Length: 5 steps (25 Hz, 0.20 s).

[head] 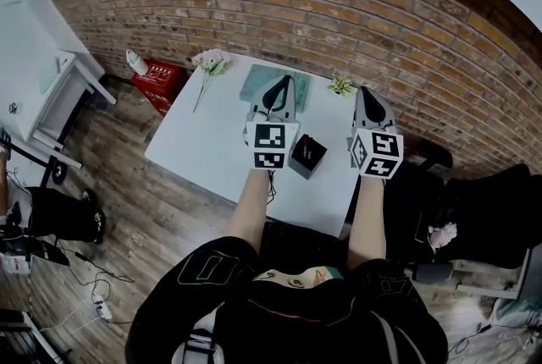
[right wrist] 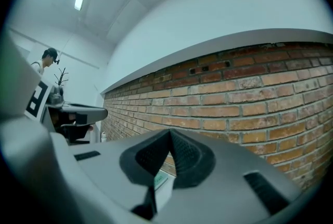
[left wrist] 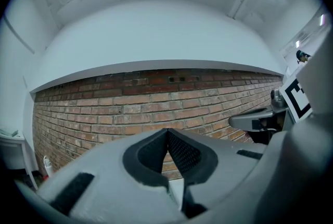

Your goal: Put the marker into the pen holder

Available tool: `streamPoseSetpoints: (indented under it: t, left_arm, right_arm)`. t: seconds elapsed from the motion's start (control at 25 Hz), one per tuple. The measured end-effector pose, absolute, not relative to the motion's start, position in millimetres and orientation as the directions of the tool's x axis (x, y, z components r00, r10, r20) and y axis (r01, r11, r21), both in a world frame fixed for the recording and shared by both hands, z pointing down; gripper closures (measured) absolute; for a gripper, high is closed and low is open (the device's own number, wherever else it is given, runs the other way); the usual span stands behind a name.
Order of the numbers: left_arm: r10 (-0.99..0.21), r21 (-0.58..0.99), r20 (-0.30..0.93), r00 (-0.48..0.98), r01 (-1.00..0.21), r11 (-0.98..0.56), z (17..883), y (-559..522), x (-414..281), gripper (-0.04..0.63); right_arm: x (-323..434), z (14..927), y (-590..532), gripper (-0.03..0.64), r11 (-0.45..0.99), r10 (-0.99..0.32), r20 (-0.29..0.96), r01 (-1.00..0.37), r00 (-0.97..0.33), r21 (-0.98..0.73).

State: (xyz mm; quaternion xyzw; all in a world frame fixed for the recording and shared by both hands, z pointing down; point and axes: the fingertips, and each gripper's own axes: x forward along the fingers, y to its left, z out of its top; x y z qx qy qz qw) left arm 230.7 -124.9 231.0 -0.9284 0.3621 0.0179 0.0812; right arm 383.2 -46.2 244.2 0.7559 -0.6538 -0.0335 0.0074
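Looking for the marker, we cannot pick it out in any view. Something small shows in the mouth of the black pen holder [head: 306, 155], but it is too small to name. We judge a marker to be light, stiff and smooth-barrelled, so it is likely to slip. A pinch across mid-barrel should let it tip upright for the holder.

The holder stands on the white table [head: 207, 138] near its front edge. From the holder, the left gripper [left wrist: 167, 134] is at 10 o'clock and the right gripper [right wrist: 170, 134] at 2 o'clock. Both have their jaws pressed together on nothing and aim at the brick wall. Further out lie a teal pad [head: 254, 83] at 11 o'clock, a small plant [head: 342, 85] at 1 o'clock and a pink flower [head: 209, 62] beyond the pad.
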Motion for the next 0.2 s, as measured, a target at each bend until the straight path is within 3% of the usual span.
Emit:
streamPoseSetpoints:
  t: [0.2]
  left_arm:
    - [-0.673,-0.151,-0.077,0.735,-0.676,-0.721,239.1,-124.8,230.6,0.588]
  right_arm:
    - [384.8,247.7,-45.9,0.612,-0.152,-0.988,-0.039,-0.987,0.15,0.058]
